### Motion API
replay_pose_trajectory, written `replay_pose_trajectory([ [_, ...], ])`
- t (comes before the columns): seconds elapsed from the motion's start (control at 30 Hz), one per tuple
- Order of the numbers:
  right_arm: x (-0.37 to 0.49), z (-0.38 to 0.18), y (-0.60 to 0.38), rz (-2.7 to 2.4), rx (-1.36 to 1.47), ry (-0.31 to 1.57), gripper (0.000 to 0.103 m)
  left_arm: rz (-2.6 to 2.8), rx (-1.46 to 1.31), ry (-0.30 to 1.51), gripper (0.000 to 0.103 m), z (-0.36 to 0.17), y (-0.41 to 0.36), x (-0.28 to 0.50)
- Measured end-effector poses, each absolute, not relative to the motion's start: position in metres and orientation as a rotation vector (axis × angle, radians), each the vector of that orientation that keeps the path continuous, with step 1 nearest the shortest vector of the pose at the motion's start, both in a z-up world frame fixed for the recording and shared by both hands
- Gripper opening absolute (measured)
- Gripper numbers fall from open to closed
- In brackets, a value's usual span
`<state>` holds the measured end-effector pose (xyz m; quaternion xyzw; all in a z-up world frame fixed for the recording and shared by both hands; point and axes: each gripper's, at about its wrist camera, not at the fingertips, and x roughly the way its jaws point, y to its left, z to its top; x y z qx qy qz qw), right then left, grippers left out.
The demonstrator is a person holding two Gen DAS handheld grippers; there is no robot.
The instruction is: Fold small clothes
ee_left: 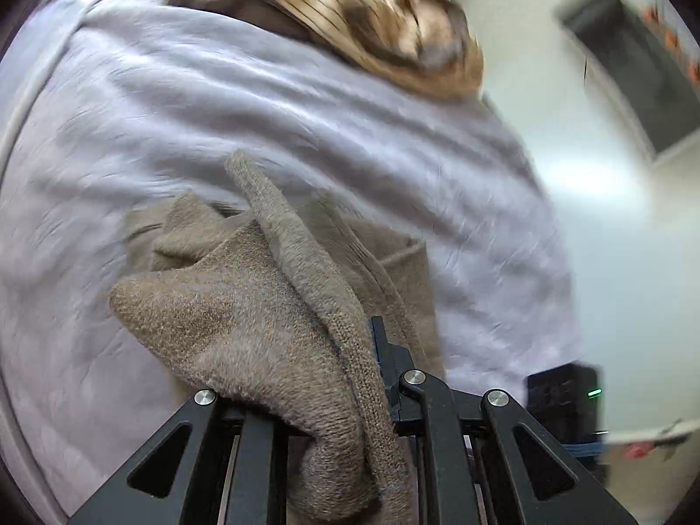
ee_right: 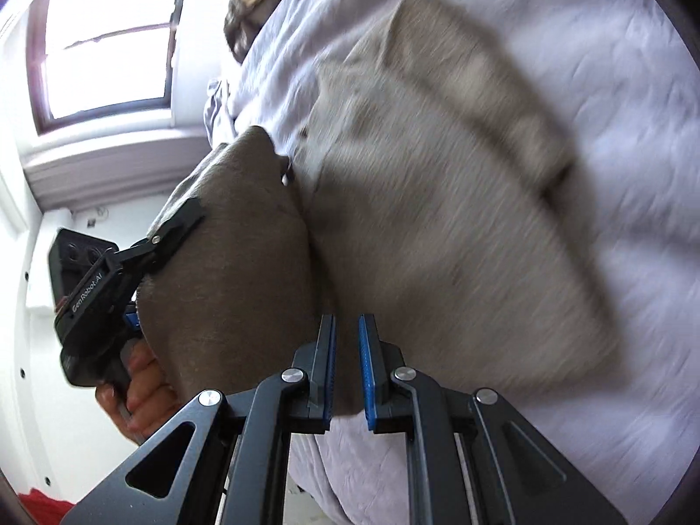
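Observation:
A taupe knitted garment (ee_right: 437, 240) lies partly spread on the pale bed sheet (ee_right: 612, 87), blurred by motion. My right gripper (ee_right: 346, 319) has its blue pads nearly together, pinching the garment's near edge. My left gripper (ee_right: 188, 214), held by a person's hand (ee_right: 135, 385), is lifted at the left with a folded-over part of the garment clamped in it. In the left wrist view the garment (ee_left: 245, 306) drapes over my left gripper (ee_left: 350, 337) and hides one finger; only the right finger (ee_left: 385, 350) shows beside the cloth.
A pile of brown and cream striped clothes (ee_left: 372, 13) sits at the far end of the bed sheet (ee_left: 218, 87). The bed's edge runs beside a white wall with a window (ee_right: 105, 43). A black box (ee_left: 564, 393) stands off the bed.

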<state>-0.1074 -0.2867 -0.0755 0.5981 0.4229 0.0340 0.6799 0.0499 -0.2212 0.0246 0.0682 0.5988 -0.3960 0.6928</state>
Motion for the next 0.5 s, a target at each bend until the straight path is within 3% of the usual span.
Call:
replay_pose_trajectory([
  [0.2, -0.109, -0.111, -0.315, 0.068, 1.445, 0.926, 0.013, -0.816, 0.470, 1.297, 0.019, -0.021, -0.277, 0.008],
  [0.3, -0.111, -0.129, -0.319, 0.095, 1.516, 0.896, 0.013, -0.885, 0.430, 1.289, 0.053, -0.010, -0.279, 0.002],
  [0.33, -0.112, -0.132, -0.321, 0.102, 1.532, 0.887, 0.013, -0.907, 0.405, 1.277, 0.059, -0.004, -0.279, 0.001],
  [0.5, -0.120, -0.143, -0.326, 0.115, 1.564, 0.878, 0.013, -0.989, 0.407, 1.162, 0.059, 0.028, -0.293, -0.010],
])
